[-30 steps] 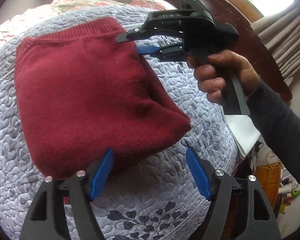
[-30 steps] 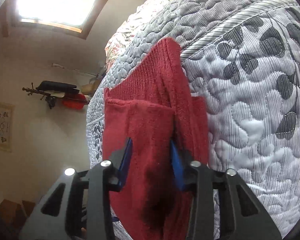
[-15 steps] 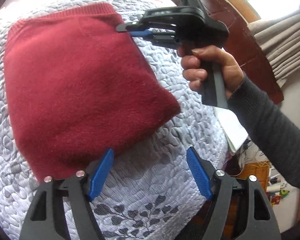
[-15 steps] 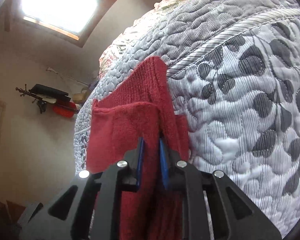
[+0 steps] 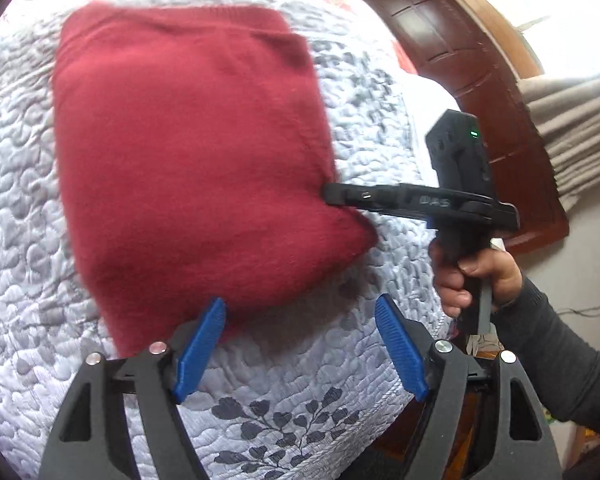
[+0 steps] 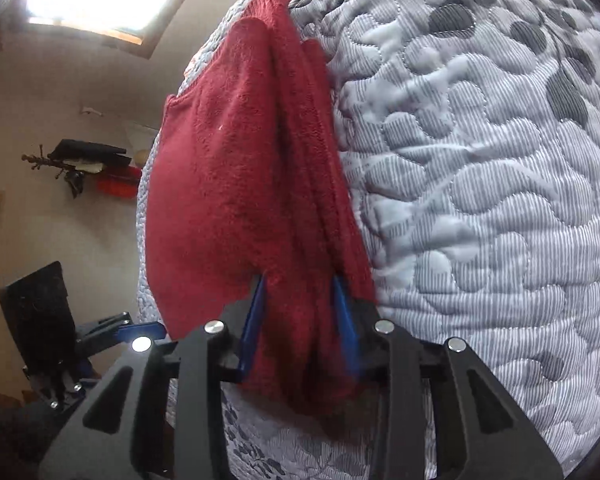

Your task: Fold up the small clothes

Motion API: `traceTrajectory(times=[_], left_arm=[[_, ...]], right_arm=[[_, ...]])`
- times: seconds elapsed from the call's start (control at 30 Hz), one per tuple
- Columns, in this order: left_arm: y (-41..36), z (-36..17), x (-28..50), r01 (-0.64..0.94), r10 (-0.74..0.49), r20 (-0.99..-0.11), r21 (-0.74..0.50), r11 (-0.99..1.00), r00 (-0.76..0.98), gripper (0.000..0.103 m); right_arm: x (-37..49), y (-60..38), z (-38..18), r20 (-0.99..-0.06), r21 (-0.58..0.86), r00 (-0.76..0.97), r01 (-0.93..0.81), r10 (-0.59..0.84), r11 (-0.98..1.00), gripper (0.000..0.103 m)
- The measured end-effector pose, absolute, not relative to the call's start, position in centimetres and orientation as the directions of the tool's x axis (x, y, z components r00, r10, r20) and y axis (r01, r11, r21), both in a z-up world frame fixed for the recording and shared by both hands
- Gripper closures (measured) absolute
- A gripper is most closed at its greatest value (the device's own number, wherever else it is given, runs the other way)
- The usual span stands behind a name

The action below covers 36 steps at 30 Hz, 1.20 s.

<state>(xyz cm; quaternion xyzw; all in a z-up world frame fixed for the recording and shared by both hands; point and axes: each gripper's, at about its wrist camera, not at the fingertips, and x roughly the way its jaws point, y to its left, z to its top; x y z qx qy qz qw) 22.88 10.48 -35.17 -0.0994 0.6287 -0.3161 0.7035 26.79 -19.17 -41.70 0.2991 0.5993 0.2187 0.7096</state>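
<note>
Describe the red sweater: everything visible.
The red sweater is a dark red fuzzy knit, folded into a stacked rectangle with a ribbed band along its far edge. It lies flat on the grey quilted bedspread. The right gripper has its jaws around the layered near corner, blue pads on each side. The left gripper is open at the near edge, gripping nothing.

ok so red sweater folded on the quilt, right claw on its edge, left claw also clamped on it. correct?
Not quite. The left claw is open and holds nothing; its blue fingers stand wide apart over the quilt, just short of the red sweater, as the left wrist view shows. The rest stands: the right claw has the folded sweater's edge between its fingers.
</note>
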Motion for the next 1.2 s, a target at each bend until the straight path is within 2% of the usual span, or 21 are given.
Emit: traceTrajectory(times=[0.17,0.23,0.3,0.37,0.43,0.5,0.63,0.77,0.83,0.9,1.03,1.07,1.1,1.13,1.2], left_arm=[[11.8,-33.3,23.3,0.308,-0.629,-0.776,-0.59,0.746,0.037,0.025],[12.6,-33.2,24.0,0.278,-0.676,-0.735,-0.64,0.716,0.05,0.025],[13.4,-33.7,25.0,0.228,-0.714,-0.698,-0.686,0.691,0.062,0.025],[14.0,-34.6,25.8,0.178,-0.742,-0.666,-0.723,0.668,0.078,0.025],[14.5,-36.0,26.6,0.123,-0.753,-0.653,-0.743,0.658,0.079,0.025],[14.9,-37.8,27.1,0.083,-0.751,-0.658,-0.746,0.661,0.055,0.025],[15.1,-40.9,26.7,0.046,-0.753,-0.658,-0.752,0.658,0.013,0.025],[14.8,-41.4,26.1,0.038,-0.753,-0.659,-0.752,0.658,0.001,0.025],[15.0,-40.3,25.8,0.048,-0.753,-0.658,-0.752,0.657,0.01,0.025],[15.4,-39.0,25.6,0.081,-0.761,-0.648,-0.757,0.648,0.029,0.023],[15.6,-39.4,24.7,0.106,-0.744,-0.668,-0.739,0.665,0.014,0.021],[15.6,-40.2,24.4,0.101,-0.736,-0.677,-0.732,0.674,-0.001,0.021],[15.4,-40.9,24.2,0.105,-0.722,-0.692,-0.719,0.687,-0.016,0.021],[15.4,-41.2,24.1,0.116,-0.709,-0.705,-0.706,0.699,-0.022,0.021],[15.0,-41.2,23.9,0.141,-0.692,-0.722,-0.688,0.712,-0.027,0.021]], right_arm=[[24.2,-20.7,-37.1,-0.678,0.717,0.253,0.017,0.69,0.697,0.069],[23.6,-20.9,-35.3,-0.625,0.757,0.283,-0.008,0.728,0.653,0.069],[23.6,-19.9,-34.8,-0.591,0.783,0.253,-0.045,0.766,0.62,0.069],[23.6,-18.5,-35.9,-0.616,0.768,0.187,-0.07,0.765,0.636,0.069],[23.6,-17.7,-38.5,-0.66,0.741,0.125,-0.054,0.741,0.67,0.076],[24.2,-17.8,-40.4,-0.703,0.706,0.102,-0.02,0.704,0.708,0.103],[23.8,-19.9,-43.2,-0.668,0.743,0.101,0.043,0.737,0.668,0.103],[23.9,-19.6,-41.6,-0.682,0.73,0.078,0.034,0.727,0.682,0.103],[24.7,-18.7,-38.5,-0.681,0.727,0.103,-0.016,0.725,0.686,0.093],[26.0,-17.8,-36.4,-0.666,0.735,0.131,-0.052,0.735,0.676,0.076],[29.4,-16.1,-36.7,-0.62,0.775,0.096,-0.081,0.779,0.627,0.075],[30.0,-16.0,-37.6,-0.624,0.775,0.08,-0.069,0.778,0.629,0.078],[30.0,-16.9,-39.0,-0.636,0.768,0.06,-0.049,0.769,0.639,0.093],[30.4,-17.2,-40.1,-0.658,0.751,0.04,-0.023,0.752,0.659,0.103],[31.0,-18.0,-39.6,-0.652,0.758,0.034,-0.003,0.757,0.653,0.102]])
